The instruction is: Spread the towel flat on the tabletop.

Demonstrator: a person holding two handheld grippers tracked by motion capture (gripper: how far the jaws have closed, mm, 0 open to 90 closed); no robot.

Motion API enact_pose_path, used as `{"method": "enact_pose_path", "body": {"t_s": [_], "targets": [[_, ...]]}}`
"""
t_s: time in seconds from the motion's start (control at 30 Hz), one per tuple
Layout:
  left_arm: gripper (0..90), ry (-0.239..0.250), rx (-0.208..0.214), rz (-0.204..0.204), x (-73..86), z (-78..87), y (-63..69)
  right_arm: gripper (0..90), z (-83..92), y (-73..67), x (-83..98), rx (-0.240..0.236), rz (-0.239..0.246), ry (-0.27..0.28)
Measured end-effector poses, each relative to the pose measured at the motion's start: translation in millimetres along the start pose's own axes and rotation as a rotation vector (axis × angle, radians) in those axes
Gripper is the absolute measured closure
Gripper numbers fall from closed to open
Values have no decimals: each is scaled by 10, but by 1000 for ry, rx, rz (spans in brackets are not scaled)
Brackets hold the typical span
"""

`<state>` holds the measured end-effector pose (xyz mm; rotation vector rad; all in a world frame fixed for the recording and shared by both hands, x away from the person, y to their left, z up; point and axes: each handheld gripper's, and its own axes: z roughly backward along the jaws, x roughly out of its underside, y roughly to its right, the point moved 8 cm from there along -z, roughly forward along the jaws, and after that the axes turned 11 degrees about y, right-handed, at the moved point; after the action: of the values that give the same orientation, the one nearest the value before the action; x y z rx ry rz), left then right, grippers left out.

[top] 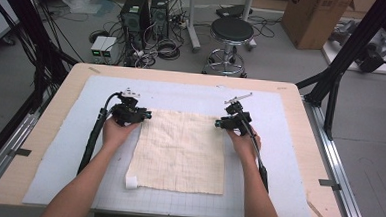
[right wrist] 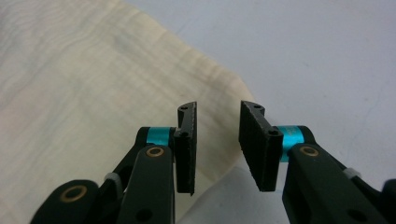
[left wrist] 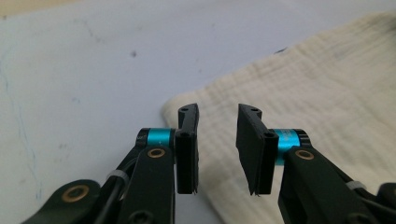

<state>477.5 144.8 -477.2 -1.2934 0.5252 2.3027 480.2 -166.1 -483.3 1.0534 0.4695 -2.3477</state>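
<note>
- The left gripper (left wrist: 217, 144) is standing with its jaws partly apart and nothing pinched between them; they are straddling the far left corner of the cream cloth (left wrist: 303, 107), the rounded corner edge lying just past the left jaw. That gap looks set to take in the hem, so I judge a corner pinch is being lined up.
- The right gripper (right wrist: 217, 144) is mirroring it: jaws parted, gripping nothing, poised over the cloth's (right wrist: 84, 93) far right corner, whose edge is running diagonally under the gap.
- In the high view the left gripper (top: 145, 115) and the right gripper (top: 219, 123) are sitting at the two far corners of the cloth (top: 181, 153), each pointing inward towards the other. Taking both corners at once would let the far edge be lifted evenly, probably for a fold towards the person.
- The cloth is lying flat and spread in the middle of the pale blue mat (top: 53, 161), which is covering the wooden table (top: 45, 116); a small white tag (top: 131, 182) is sticking out at its near left corner.
- The person's forearms are coming in from the near edge, one hand behind each gripper, keeping the cloth squarely between them.
</note>
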Motion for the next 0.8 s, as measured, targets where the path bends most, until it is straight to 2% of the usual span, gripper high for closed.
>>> {"method": "enact_pose_path", "body": {"t_s": [0.07, 0.13, 0.2, 0.23, 0.3, 0.33, 0.43, 0.53, 0.63, 0.7, 0.77, 0.8], "targets": [[691, -23, -9, 5, 44, -39, -16, 618, -27, 47, 22, 28, -22, -5], [691, -33, -9, 7, 68, -76, -10, 603, -66, 84, 35, 51, -36, -6], [722, -39, -12, 7, 89, -115, 5, 665, -92, 104, 32, 65, -44, 6], [770, -41, -16, -2, 96, -125, 10, 713, -98, 109, 28, 70, -42, 9], [846, -32, -18, -6, 86, -143, 22, 834, -105, 100, 14, 63, -23, 11], [877, -30, -20, -7, 82, -151, 21, 850, -111, 95, 5, 69, -4, 7], [886, -12, -25, 15, 67, -164, 3, 858, -96, 106, -53, 121, 56, 22], [886, 16, -28, 44, 37, -162, -15, 838, -61, 128, -115, 139, 57, 63], [877, 40, -30, 56, 12, -150, -26, 752, -70, 209, -79, 167, 61, 51], [829, 50, -11, 54, -10, -111, -31, 720, -47, 244, -48, 139, -8, 59], [801, 55, 3, 41, -31, -62, -24, 701, -3, 250, -45, 118, -22, 68], [794, 57, 5, 30, -47, -27, -20, 692, 24, 236, -53, 107, -14, 74]]}}
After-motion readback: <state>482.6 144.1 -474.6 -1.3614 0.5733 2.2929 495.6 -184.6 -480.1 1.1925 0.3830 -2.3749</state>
